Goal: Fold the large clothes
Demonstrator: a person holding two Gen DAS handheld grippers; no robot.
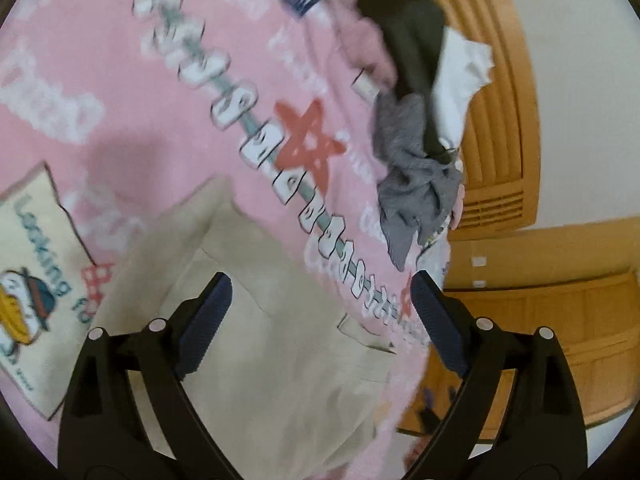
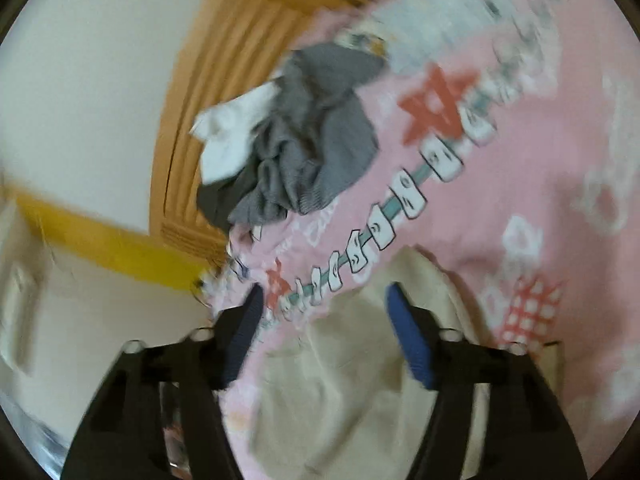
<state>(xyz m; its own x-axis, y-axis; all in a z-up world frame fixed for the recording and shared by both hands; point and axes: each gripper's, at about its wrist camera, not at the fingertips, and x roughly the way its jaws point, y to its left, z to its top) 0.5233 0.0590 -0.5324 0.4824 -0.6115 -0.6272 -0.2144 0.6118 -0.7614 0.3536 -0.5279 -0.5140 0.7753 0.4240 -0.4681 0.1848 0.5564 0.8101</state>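
Motion blur smears my right view, the beige garment (image 2: 340, 380) runs off the bottom edge, and the pink sheet's (image 1: 120, 80) lettering stays unreadable

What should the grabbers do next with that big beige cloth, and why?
Probably lower both and pinch the beige garment's edge. The left gripper and right gripper are both open and holding nothing, with the garment lying loose on the pink bedsheet under them. The crumpled grey cloth sits apart, so it should not get in the way.
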